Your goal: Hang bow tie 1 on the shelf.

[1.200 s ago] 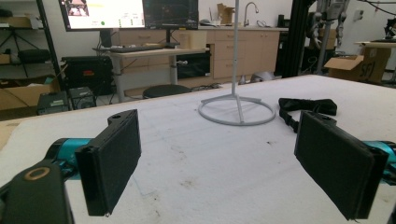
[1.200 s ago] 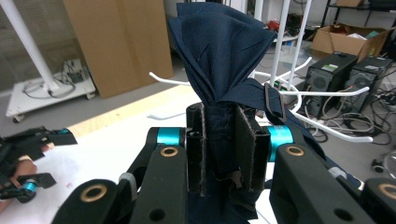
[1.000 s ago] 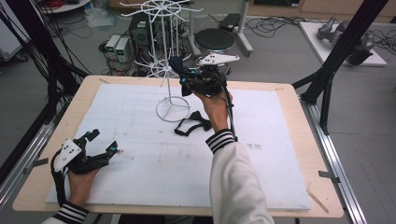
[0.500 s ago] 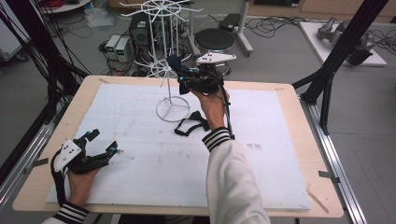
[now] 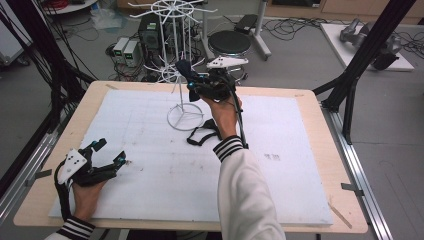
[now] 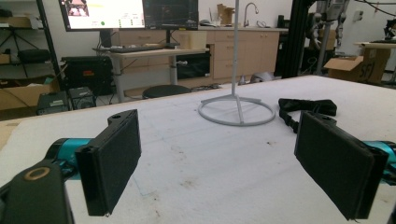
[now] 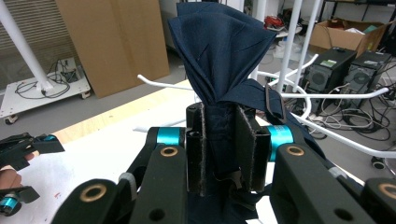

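Navy fabric, a bunched dark-blue cloth (image 7: 219, 51), sits clamped between the nearly closed jaws of the right gripper (image 5: 200, 86), which has edged left toward the hooks of the white wire rack (image 5: 182, 60); hanging appears imminent. The left gripper (image 5: 107, 157) rests near-left, jaws wide and empty. A black strap (image 5: 202, 136) lies beside the rack's base.

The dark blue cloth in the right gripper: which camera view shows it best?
The right gripper view: the dark blue cloth stands bunched close up, with the right gripper clamped on its lower part. In the high view it is a small dark shape beside the white wire rack.
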Tool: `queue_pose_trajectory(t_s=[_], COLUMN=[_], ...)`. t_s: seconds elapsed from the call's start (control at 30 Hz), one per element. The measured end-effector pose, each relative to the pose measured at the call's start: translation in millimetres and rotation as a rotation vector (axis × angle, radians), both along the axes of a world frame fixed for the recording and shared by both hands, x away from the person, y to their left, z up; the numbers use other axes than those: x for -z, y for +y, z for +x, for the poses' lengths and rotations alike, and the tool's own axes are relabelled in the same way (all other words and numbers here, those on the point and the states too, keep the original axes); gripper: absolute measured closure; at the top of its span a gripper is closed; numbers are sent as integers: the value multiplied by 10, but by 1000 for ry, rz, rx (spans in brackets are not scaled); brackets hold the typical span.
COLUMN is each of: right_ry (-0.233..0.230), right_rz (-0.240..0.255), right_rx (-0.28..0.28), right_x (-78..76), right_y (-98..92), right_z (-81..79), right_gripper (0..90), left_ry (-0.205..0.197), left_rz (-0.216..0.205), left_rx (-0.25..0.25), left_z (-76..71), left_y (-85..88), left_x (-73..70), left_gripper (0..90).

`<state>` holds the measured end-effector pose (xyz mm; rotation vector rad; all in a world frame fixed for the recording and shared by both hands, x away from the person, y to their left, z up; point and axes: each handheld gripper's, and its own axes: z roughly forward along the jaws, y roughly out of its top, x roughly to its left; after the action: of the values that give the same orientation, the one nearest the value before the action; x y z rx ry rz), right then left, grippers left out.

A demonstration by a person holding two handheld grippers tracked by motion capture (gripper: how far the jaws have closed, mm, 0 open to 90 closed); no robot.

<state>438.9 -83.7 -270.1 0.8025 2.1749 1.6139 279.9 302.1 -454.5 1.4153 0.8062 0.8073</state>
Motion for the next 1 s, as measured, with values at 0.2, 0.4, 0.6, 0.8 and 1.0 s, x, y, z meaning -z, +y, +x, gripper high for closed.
queue_pose_trajectory(t_s=[0.2,0.4,0.6,0.8,1.0], right_ry=[-11,-26,-31,-18,-10], right_rz=[9,16,8,7,1], right_rx=[-4,-2,-11,-11,-11], right_x=[-23,-86,-117,-79,-50], right_y=[12,-15,25,71,83], right_z=[-22,-69,-74,-36,-4], right_gripper=[755,755,755,755,755], left_ry=[0,-1,-1,-1,-1], left_rz=[0,2,3,-1,-1], left_rx=[0,0,1,1,1], left_z=[0,0,0,0,0], left_y=[0,0,0,1,1], left_x=[0,0,0,1,0], left_gripper=[150,150,150,150,150])
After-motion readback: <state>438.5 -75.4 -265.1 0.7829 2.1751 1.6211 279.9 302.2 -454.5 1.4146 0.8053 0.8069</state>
